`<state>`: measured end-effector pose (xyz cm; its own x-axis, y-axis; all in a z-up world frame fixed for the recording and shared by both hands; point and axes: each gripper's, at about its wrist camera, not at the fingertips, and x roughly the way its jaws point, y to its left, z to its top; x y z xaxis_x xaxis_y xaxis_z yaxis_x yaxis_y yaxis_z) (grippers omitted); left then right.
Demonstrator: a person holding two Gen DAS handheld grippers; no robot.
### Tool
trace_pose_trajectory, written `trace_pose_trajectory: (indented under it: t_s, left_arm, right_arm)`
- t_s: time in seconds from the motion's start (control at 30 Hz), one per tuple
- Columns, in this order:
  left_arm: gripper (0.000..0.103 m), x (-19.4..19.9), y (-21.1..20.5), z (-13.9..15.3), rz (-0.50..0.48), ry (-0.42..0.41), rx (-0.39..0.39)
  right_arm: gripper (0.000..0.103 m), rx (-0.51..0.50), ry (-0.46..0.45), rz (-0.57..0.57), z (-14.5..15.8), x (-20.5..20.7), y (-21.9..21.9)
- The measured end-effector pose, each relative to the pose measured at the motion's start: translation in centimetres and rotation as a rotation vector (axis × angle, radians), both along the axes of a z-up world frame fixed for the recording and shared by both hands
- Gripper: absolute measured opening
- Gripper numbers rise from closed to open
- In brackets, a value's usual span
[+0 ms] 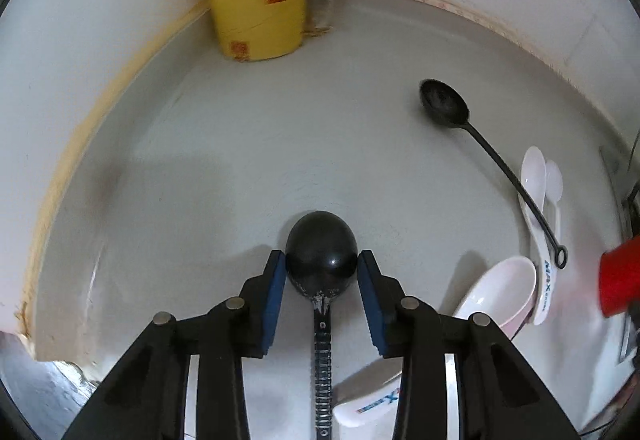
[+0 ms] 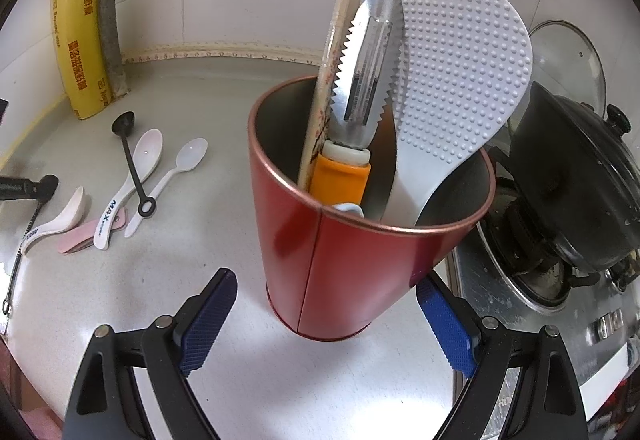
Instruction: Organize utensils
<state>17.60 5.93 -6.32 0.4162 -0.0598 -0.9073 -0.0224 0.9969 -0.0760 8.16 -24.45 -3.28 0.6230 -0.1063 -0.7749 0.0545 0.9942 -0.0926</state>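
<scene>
While the left gripper is pinching the bowl of a black ladle-like spoon between its blue pads, the spoon is hanging over the grey countertop, its back glossy and rounded and its ribbed handle running down between the jaws and out of the picture. Near it, on the counter, a second black spoon is lying across white plastic spoons printed with "MAX". A pink spoon is resting among them in the right wrist view.

The right gripper is standing spread around the base of the red utensil can; its left pad is clear of the wall, and contact at the right pad is hard to judge. Inside the can, a white dimpled rice paddle, a serrated metal scraper with an orange handle and wrapped chopsticks are standing; their lower ends are hidden by the wall.
</scene>
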Motion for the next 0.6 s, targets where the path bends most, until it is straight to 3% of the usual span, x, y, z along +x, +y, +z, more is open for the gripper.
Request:
trace_pose_trajectory:
  t_s: [0.17, 0.43, 0.6]
  left_arm:
    - [0.038, -0.4, -0.5, 2.9, -0.017, -0.100, -0.076]
    - [0.038, -3.8, -1.2, 12.8, -0.106, -0.429, -0.130]
    - [0.037, -5.1, -3.7, 16.2, -0.193, -0.550, -0.138]
  right_arm:
    - [0.093, 0.016, 0.001, 0.000, 0.0, 0.0, -0.3]
    - [0.093, 0.029, 0.000, 0.006, 0.2, 0.1, -0.6]
    - [0.093, 0.030, 0.000, 0.013, 0.3, 0.2, -1.0]
